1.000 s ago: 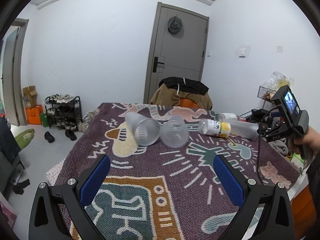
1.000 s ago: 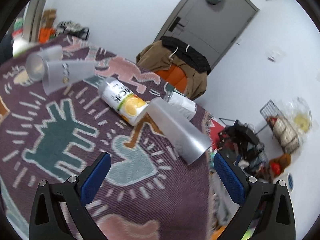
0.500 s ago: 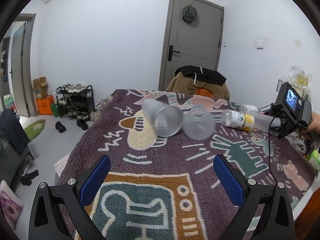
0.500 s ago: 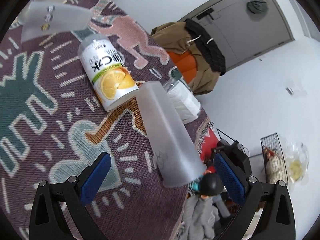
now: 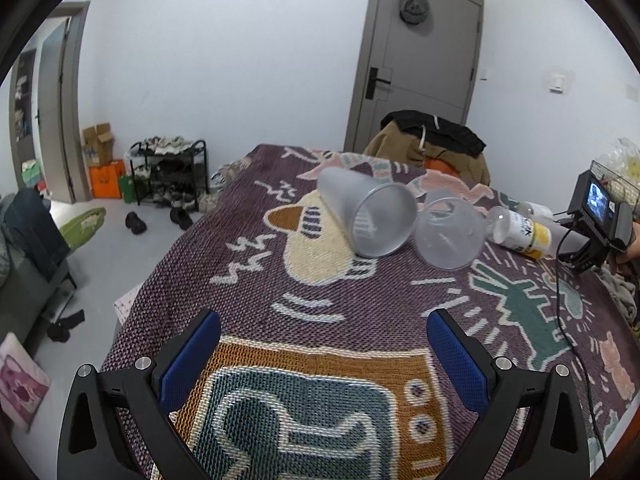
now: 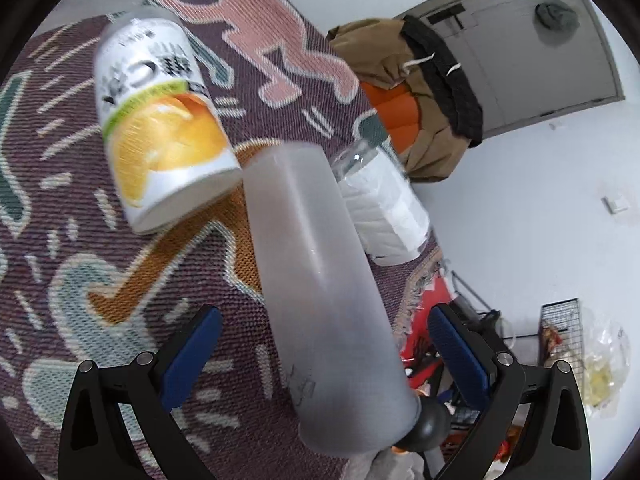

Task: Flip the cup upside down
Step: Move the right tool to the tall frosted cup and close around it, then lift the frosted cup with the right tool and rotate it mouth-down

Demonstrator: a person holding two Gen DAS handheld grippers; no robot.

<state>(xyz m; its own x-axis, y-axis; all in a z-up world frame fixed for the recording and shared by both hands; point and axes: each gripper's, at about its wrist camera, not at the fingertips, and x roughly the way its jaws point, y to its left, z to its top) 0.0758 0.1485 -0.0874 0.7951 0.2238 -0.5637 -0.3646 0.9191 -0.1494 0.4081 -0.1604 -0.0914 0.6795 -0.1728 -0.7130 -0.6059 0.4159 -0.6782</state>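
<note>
The tall frosted translucent plastic cup (image 6: 320,292) lies on its side at the right edge of the patterned woven purple blanket (image 6: 80,280), wide mouth toward the camera, narrow base pointing away. The right gripper (image 6: 324,344) now straddles its mouth end, blue-padded tongs apart with clear gaps on both sides; compared with half a second ago the cup fills far more of the right wrist view and sits between the pads, so the approach looks nearly finished and closing on the body is probably the next step. No grasp yet. Just left of the cup's base lies a white plastic bottle with an orange-fruit label (image 6: 160,120); its black lettering is motion-blurred and unreadable. To the cup's right, touching or nearly so, lies a clear bottle with a white wrap (image 6: 384,212), no legible text. Faint marking on the cup near its mouth, too small to read. The left gripper (image 5: 324,356) hovers over the near blanket, tongs apart, empty; a frosted grey cup (image 5: 368,216) and a clear cup (image 5: 448,232) lie on their sides well beyond it.
</note>
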